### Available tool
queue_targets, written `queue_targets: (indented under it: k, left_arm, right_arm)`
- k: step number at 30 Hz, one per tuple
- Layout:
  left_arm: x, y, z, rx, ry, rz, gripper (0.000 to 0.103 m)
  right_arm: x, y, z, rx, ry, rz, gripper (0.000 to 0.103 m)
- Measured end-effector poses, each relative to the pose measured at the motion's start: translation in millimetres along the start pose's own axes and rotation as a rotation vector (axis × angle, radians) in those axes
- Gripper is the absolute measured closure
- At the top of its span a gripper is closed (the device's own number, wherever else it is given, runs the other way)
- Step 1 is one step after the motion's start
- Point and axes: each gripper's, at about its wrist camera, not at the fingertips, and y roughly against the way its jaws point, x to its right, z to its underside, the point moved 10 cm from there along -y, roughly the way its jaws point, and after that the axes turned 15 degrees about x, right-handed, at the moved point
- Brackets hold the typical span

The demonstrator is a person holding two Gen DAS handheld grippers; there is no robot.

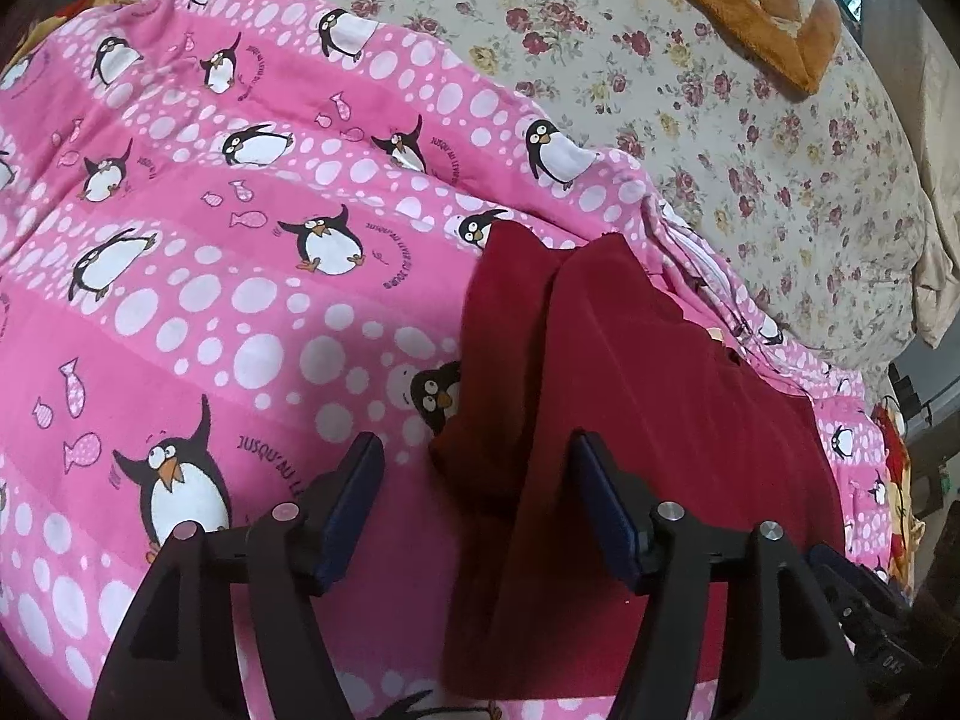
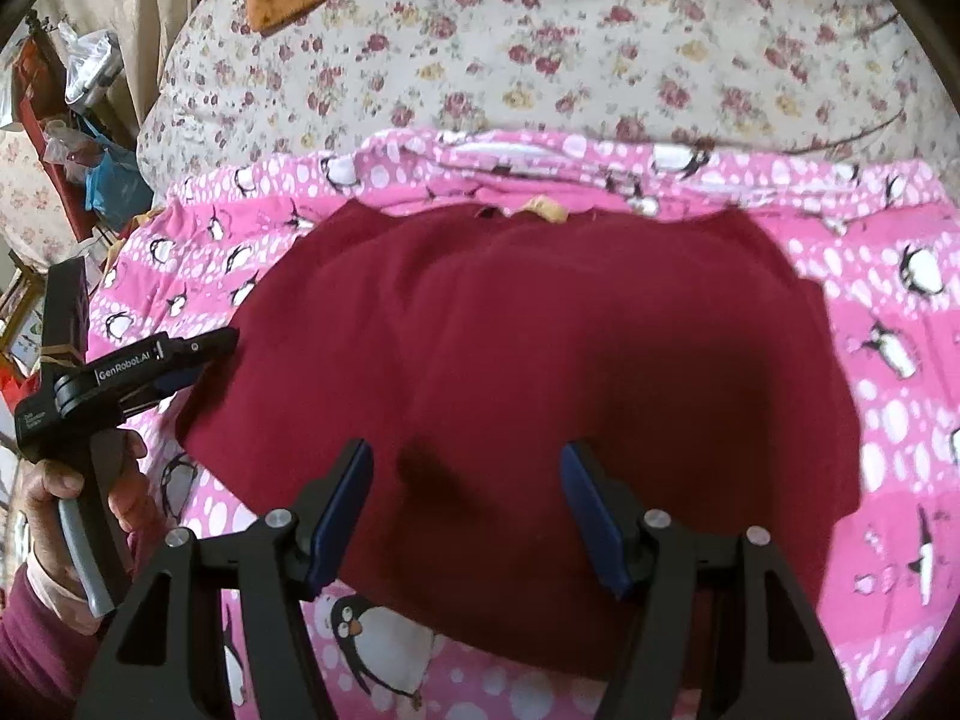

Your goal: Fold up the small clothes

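A dark red garment lies spread on a pink penguin blanket. In the left wrist view the garment shows a raised fold along its left edge. My left gripper is open, with the garment's edge between its blue pads and nothing clamped. It also shows from the side in the right wrist view, at the garment's left edge. My right gripper is open and empty, hovering over the garment's near middle.
The pink blanket lies over a floral quilt. An orange-edged cushion lies at the far end. Cluttered shelves and bags stand at the left beyond the bed.
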Motion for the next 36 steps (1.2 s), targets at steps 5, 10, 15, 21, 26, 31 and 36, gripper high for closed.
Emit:
queue_targets:
  k: [5, 10, 15, 21, 26, 31, 36]
  left_arm:
    - [0.4, -2.0, 0.2, -0.001, -0.005, -0.007, 0.055]
    - [1.6, -5.0, 1.2, -0.004, -0.005, -0.01, 0.05]
    - [2.8, -8.0, 0.5, -0.004, -0.01, -0.017, 0.046]
    - [3.9, -12.0, 0.8, -0.005, -0.013, -0.02, 0.043]
    - [4.9, -14.4, 1.1, -0.01, -0.024, -0.023, 0.041]
    - [7.3, -19.4, 1.2, -0.025, -0.029, -0.006, 0.041]
    - [13.2, -24.3, 0.2, -0.05, -0.024, 0.032, 0.047]
  right_arm:
    - [8.2, -3.6, 6.0, -0.007, -0.021, 0.003, 0.034]
    - [9.9, -6.3, 11.6, 0.002, -0.058, -0.009, 0.032]
    - [5.0, -9.0, 13.9, 0.0, -0.041, -0.025, 0.025]
    - [-2.6, -11.4, 17.8, -0.006, 0.019, -0.04, 0.015]
    - [-4.6, -11.3, 18.6, -0.006, 0.027, -0.048, 0.012]
    - [-5.2, -10.0, 19.3, -0.005, 0.027, -0.055, 0.011]
    - [-4.6, -8.3, 19.4, -0.01, 0.013, -0.063, 0.011]
